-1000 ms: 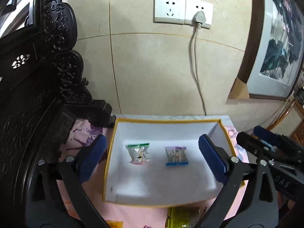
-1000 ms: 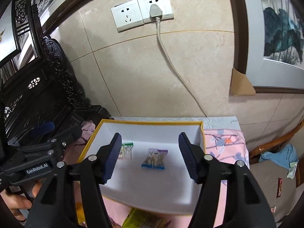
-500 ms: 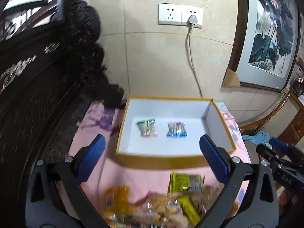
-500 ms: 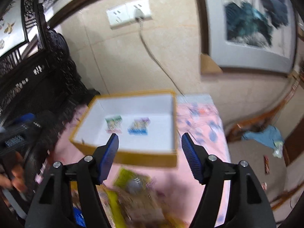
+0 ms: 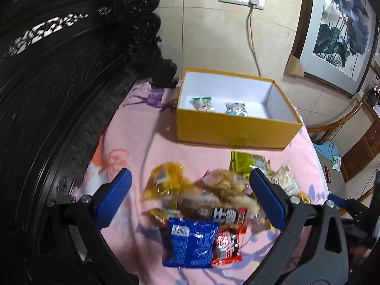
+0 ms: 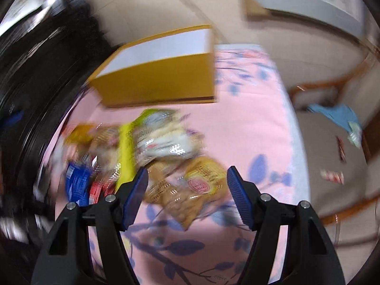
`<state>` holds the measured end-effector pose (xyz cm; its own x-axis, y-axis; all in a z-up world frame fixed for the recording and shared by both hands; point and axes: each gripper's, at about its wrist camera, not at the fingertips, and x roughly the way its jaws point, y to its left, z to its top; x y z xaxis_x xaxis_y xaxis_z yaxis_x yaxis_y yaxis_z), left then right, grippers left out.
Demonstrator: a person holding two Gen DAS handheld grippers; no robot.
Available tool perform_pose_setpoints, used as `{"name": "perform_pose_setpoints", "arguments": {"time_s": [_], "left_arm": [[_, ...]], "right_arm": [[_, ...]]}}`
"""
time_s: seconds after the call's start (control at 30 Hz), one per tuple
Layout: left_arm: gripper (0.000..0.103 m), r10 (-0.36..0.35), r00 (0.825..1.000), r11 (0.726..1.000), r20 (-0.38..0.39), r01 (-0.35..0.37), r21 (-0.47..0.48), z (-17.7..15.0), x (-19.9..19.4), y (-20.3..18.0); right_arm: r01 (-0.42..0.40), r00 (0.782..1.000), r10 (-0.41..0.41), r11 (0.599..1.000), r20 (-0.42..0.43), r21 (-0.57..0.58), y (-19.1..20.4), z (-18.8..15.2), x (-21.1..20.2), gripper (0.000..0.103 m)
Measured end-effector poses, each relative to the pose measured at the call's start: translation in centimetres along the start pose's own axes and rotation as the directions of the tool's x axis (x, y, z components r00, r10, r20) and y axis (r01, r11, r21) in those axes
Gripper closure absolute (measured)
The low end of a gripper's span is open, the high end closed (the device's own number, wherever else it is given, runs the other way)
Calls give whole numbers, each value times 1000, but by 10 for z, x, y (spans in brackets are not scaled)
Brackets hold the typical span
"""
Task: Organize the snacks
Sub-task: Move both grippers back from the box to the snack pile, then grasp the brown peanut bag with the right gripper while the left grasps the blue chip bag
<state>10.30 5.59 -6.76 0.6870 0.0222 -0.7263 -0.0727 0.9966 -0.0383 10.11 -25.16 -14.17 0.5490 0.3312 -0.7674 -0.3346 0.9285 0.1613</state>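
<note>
Snacks (image 5: 201, 204) lie heaped on the pink cloth (image 5: 142, 142) before the yellow box (image 5: 232, 130) — both grippers (image 5: 190, 199) (image 6: 187, 190), fingers spread and empty, have been drawn back from the box; another pick seems due.

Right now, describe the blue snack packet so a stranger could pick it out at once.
Start at the yellow box on the pink cloth; the snack pile lies in front of it. At the pile's near edge, between the left gripper fingers, lies the blue packet. It is the only solid blue wrapper, beside a red one.
</note>
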Motion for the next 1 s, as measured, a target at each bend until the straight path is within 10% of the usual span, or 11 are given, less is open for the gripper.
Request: {"name": "perform_pose_setpoints", "arguments": {"time_s": [0.3, 0.67, 0.73, 1.0], "left_arm": [[2, 53, 998, 999, -20, -54, -1, -13, -6, 20], [2, 107, 989, 992, -98, -113, -55, -32, 5, 49], [2, 96, 986, 994, -138, -102, -40, -39, 13, 48], [2, 9, 924, 998, -382, 13, 55, -86, 67, 24]], "right_arm": [[-36, 998, 9, 889, -62, -456, 45, -22, 40, 34], [1, 988, -103, 741, -113, -672, 52, -36, 80, 50], [1, 986, -115, 738, -124, -674, 52, -37, 82, 72], [16, 981, -108, 872, -160, -489, 34, -34, 69, 75]]}}
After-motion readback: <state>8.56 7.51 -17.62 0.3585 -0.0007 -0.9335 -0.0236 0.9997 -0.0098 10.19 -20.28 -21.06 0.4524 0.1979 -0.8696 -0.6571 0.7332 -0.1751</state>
